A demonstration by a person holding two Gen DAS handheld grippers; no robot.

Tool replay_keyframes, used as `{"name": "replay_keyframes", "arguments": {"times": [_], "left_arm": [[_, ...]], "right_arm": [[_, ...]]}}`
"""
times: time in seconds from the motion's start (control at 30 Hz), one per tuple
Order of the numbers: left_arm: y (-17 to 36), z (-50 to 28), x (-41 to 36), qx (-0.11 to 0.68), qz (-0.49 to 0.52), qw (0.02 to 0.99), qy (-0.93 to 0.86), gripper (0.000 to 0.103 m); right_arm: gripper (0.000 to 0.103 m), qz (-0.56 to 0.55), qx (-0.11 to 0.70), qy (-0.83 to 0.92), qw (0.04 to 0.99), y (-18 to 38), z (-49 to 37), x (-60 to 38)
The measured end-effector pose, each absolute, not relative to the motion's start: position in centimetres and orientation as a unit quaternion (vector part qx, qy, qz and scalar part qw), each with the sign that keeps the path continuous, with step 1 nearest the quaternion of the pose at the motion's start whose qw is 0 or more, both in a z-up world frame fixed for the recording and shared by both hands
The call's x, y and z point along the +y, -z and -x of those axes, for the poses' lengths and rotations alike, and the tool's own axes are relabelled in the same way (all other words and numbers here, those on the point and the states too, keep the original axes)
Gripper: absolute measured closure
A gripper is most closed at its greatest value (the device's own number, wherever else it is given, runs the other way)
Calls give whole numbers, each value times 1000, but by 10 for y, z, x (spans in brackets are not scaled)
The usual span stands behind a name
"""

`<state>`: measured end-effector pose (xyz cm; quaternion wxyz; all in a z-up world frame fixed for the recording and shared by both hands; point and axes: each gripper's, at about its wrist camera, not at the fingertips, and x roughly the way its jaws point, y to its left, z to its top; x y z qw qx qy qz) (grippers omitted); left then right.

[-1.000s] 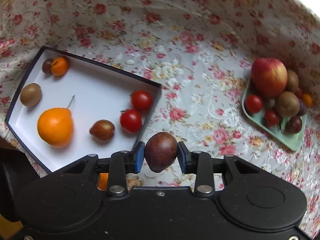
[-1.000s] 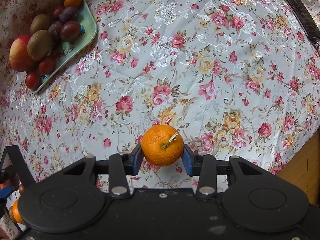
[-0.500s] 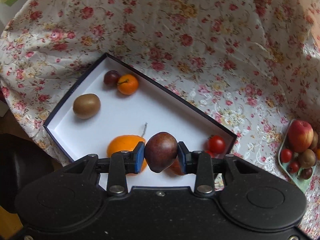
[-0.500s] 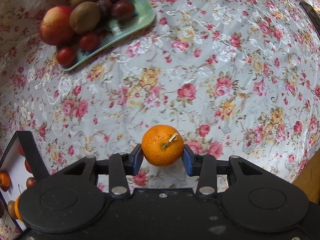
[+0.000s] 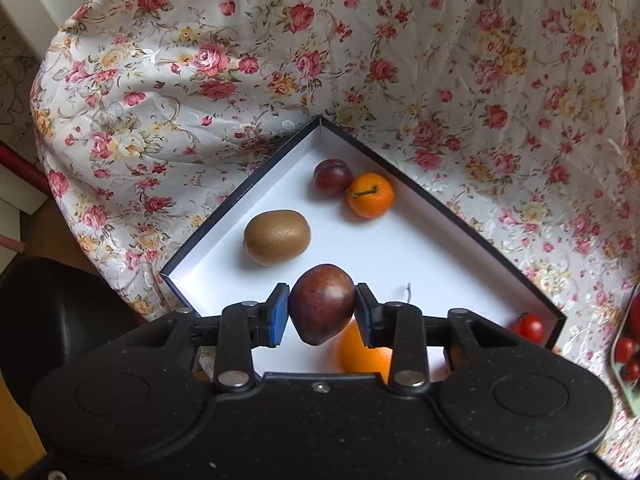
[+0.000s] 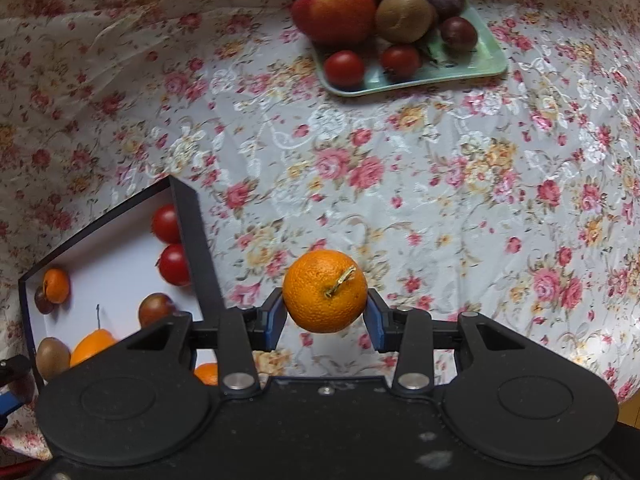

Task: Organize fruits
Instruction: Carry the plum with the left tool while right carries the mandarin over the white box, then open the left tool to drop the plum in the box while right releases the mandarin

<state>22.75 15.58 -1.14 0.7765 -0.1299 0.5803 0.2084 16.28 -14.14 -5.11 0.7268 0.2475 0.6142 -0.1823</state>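
1. Our left gripper (image 5: 322, 310) is closed on a dark red plum (image 5: 322, 304), its blue pads (image 5: 279, 314) pressing the fruit from both sides.
2. Straight ahead of and below that plum lies the white box (image 5: 400, 248) with dark walls; the plum hangs over its near part.
3. Just beyond the plum, to its left, a kiwi (image 5: 277, 237) lies on the box floor. Farther ahead, in the far corner, a second plum (image 5: 332, 176) touches a small mandarin (image 5: 370, 195).
4. Right behind the held plum a large orange (image 5: 362, 354) shows partly under the right finger, and a tomato (image 5: 529, 327) sits at the box's right corner.
5. Our right gripper (image 6: 325, 314) holds a mandarin with a stem (image 6: 325, 291) clamped between its pads, over the flowered tablecloth (image 6: 440, 200).
6. To the left of that gripper we see the same box (image 6: 196, 248), with two tomatoes (image 6: 174, 264) against its near wall.
7. Far ahead and slightly right, the green tray (image 6: 480, 68) carries an apple (image 6: 334, 8), kiwis, tomatoes and plums.
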Motion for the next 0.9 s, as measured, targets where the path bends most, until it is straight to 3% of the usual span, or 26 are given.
{"name": "replay_keyframes", "arguments": {"times": [0.9], "left_arm": [[37,-227,170,612,68,773,-153,58]], "right_arm": [[60,-181,564,111,798,31,-201,-42]]}}
